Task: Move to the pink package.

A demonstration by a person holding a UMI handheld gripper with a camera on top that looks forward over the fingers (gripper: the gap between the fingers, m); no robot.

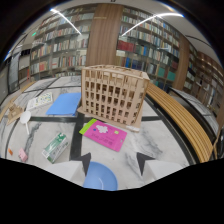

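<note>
The gripper [113, 161] is seen from behind its two dark fingertips [85, 161], which are held apart with a clear gap between them; nothing is grasped. A pale blue plate [101, 176] is seen in that gap, lying on the marble table [150, 145] with space on either side of it.

The pink package [106, 134] is found just beyond the fingertips, flat on the table and slightly skewed, with a green strip along its far-left edge. It is not touched by either finger. Directly behind it, a wooden lattice model [116, 93] stands upright, its near base close to the package's far edge.

To the left of the model a blue folder [65, 104] is laid flat, and a printed sheet [40, 101] is seen further left. A green-and-white carton [55, 146] lies on its side left of the package, well apart from it. A small pink item [22, 155] is placed near the table's left margin; its nature cannot be told. A curved wooden bench [182, 120] runs along the right, and bookshelves [65, 45] fill the background.
</note>
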